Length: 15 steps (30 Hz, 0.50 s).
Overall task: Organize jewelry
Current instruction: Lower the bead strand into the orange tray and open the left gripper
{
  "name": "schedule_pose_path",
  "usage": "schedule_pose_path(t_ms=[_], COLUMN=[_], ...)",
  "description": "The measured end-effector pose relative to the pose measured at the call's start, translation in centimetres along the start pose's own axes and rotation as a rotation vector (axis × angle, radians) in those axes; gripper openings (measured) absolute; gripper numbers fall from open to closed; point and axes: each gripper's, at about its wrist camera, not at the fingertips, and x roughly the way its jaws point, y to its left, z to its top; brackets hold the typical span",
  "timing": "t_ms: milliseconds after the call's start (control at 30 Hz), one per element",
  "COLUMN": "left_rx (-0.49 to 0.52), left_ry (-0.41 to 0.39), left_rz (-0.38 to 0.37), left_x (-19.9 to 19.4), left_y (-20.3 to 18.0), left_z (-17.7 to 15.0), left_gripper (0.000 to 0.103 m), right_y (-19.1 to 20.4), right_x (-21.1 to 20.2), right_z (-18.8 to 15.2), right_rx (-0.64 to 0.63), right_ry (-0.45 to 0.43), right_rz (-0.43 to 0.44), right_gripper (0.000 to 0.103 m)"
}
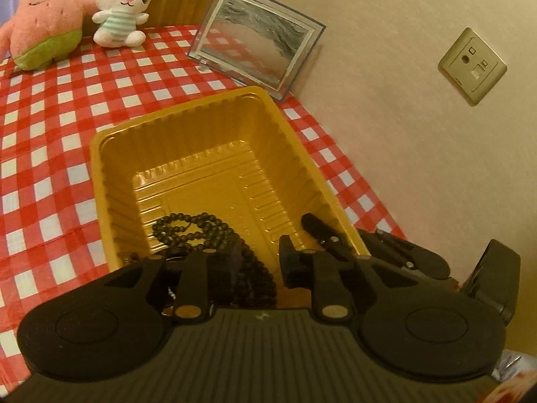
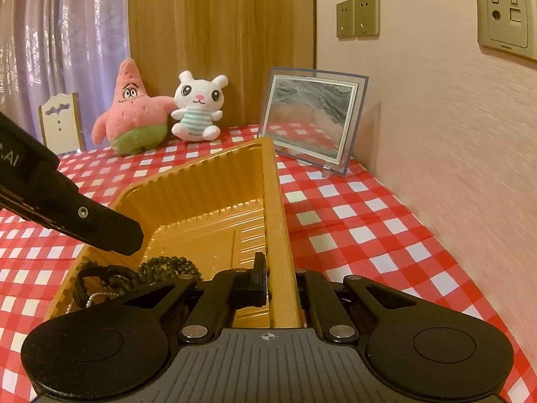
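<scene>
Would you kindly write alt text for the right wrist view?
The right gripper clamps the near wall of a gold plastic tray holding black beads, while the left gripper reaches in. Behind stand two plush toys on a red checked tablecloth.

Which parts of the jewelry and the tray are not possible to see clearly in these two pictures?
- Black bead necklace: left wrist view, its near part is hidden behind the left tool.
- Silver chain: right wrist view, mostly covered by the right tool body; too small to identify.
- Gold tray near end: both views, cut off by the tools.
- Dark strap-like item: right wrist view, too dim to name.
</scene>
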Motion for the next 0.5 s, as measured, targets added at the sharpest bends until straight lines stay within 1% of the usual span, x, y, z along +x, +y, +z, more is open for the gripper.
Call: schedule_pose_path(t_ms=[67, 200, 300, 400, 500], left_rx=[-0.003, -0.022, -0.042, -0.071, -0.121], left_ry=[-0.016, -0.05, -0.07, -0.085, -0.1], left_rz=[0.01, 0.057, 0.123, 0.197, 0.257], left_x=[-0.6, -2.1, -3.4, -4.9, -6.6], left_y=[0.3, 1.6, 3.4, 5.5, 7.8], left_z=[-0.1, -0.5, -1.2, -2.3, -3.5], left_gripper=[0.024, 0.024, 0.024, 0.024, 0.024], right_y=[0.1, 0.3, 0.6, 1.3, 1.7], right_x=[0.0, 0.1, 0.4, 0.9, 1.9], right_z=[0.0, 0.2, 0.3, 0.4, 0.6], right_rx=[0.0, -0.001, 0.002, 0.012, 0.04], right_ry=[-0.001, -0.011, -0.019, -0.018, -0.012], right_rz=[-0.003, -0.009, -0.015, -0.042, -0.035], right_gripper=[0.004, 0.004, 0.004, 0.004, 0.004])
